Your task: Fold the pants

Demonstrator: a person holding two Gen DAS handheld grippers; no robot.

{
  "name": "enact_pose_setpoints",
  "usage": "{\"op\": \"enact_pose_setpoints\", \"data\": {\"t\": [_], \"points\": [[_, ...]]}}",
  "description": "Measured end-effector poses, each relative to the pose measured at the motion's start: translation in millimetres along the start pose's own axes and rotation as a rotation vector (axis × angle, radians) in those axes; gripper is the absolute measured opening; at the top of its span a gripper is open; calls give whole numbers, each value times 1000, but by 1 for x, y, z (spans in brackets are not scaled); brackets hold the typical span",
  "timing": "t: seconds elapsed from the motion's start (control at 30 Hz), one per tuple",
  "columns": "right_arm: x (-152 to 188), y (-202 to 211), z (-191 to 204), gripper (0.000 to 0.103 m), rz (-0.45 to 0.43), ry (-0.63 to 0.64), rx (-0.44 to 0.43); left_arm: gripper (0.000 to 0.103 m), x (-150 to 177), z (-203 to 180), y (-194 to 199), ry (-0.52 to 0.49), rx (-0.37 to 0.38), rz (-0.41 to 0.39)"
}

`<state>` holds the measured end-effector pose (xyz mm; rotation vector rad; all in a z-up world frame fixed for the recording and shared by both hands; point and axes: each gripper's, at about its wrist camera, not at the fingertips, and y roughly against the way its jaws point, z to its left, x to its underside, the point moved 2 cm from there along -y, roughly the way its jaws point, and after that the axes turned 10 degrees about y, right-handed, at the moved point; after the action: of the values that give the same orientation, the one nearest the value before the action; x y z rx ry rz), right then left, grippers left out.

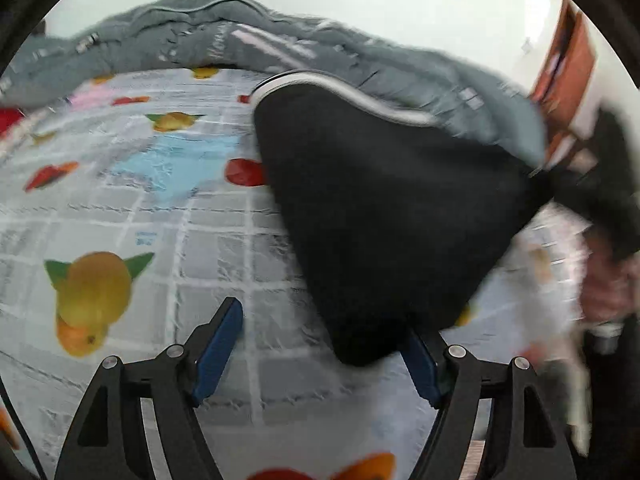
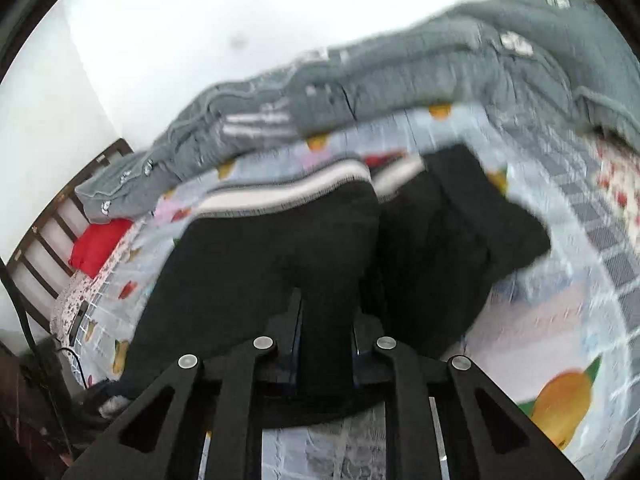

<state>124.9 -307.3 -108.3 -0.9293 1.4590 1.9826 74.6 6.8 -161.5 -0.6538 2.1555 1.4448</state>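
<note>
Black pants (image 2: 280,264) lie bunched on the fruit-print bed sheet (image 1: 120,208), fold unfinished. Right gripper (image 2: 325,332) pinches their fabric; left gripper (image 1: 320,344) stands wide, cloth beside one finger.

Matt black cloth pants (image 2: 256,264) on a quilted printed bedsheet (image 1: 132,216).

hand-held gripper (image 1: 320,344) | black frame | blue pads | silver screws
</note>
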Motion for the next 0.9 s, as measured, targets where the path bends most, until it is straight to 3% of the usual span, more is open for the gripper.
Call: {"op": "enact_pose_setpoints", "data": {"t": [0.1,0.23,0.33,0.4,0.47,0.53,0.67,0.8,0.9], "points": [[-19,15,-4,16,-37,61,13,74,-2,-16,-5,-71,-94,-1],[-26,48,-47,16,-123,21,125,77,-5,-27,3,-95,-18,-11],[-3,36,-79,16,-57,-14,249,78,-6,-41,0,-109,57,4],[20,13,-88,16,33,-7,299,78,-5,-46,-8,-109,42,21],[32,9,-86,19,30,13,321,78,-3,-44,-12,-88,45,43],[28,18,-85,32,33,26,345,76,0,-38,-2,-78,81,40],[8,48,-75,33,-47,83,399,76,6,-27,29,-93,159,-15],[0,53,-55,34,-89,157,382,76,-10,-24,31,-42,115,-35],[9,32,-50,34,-36,168,349,75,-26,-35,15,-31,91,-34]]}}
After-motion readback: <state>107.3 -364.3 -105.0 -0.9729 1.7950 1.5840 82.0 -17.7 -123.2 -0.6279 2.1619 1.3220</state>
